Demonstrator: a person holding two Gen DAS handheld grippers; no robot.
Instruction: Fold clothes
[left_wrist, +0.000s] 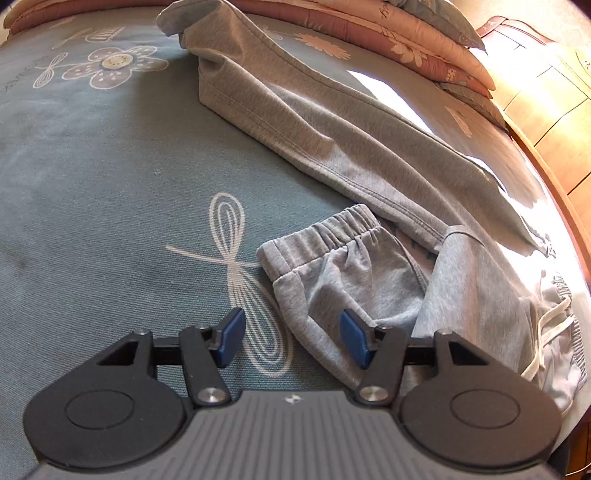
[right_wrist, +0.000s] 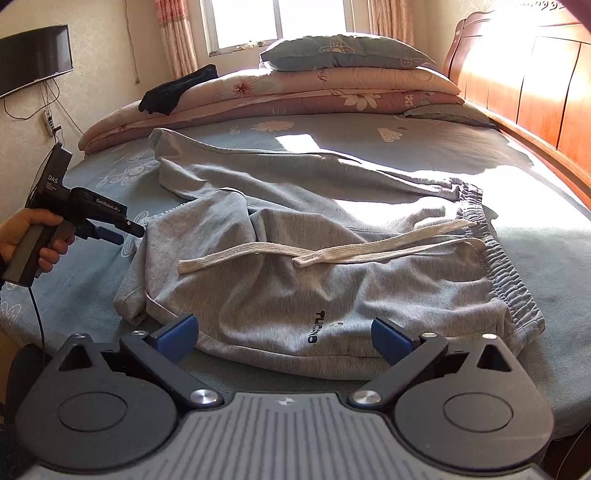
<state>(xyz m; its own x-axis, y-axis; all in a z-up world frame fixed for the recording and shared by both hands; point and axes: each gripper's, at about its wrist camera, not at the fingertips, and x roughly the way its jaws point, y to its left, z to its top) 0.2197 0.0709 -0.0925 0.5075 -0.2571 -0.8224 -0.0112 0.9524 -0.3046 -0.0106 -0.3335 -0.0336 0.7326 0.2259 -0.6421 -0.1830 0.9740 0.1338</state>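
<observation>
so, left to right:
wall: a dark flat screen (right_wrist: 35, 57) hangs at the far left.
left hand (right_wrist: 33, 236): wrapped round the black handle of the left gripper (left_wrist: 291, 338), at the trousers' left edge.
left fingers: blue pads (left_wrist: 231, 338) apart, nothing pinched; one pad over the folded-back elastic cuff (left_wrist: 325, 232).
bed (left_wrist: 92, 177): blue-grey sheet with white flower print.
task's thing: light grey jersey jogging trousers (right_wrist: 325, 266) lie on the bed, legs running to the far left, white drawstring (right_wrist: 314, 251) across the top.
right gripper (right_wrist: 284, 334): fingers spread wide, empty, at the trousers' near edge.
headboard (right_wrist: 535, 81): reddish wood, far right.
</observation>
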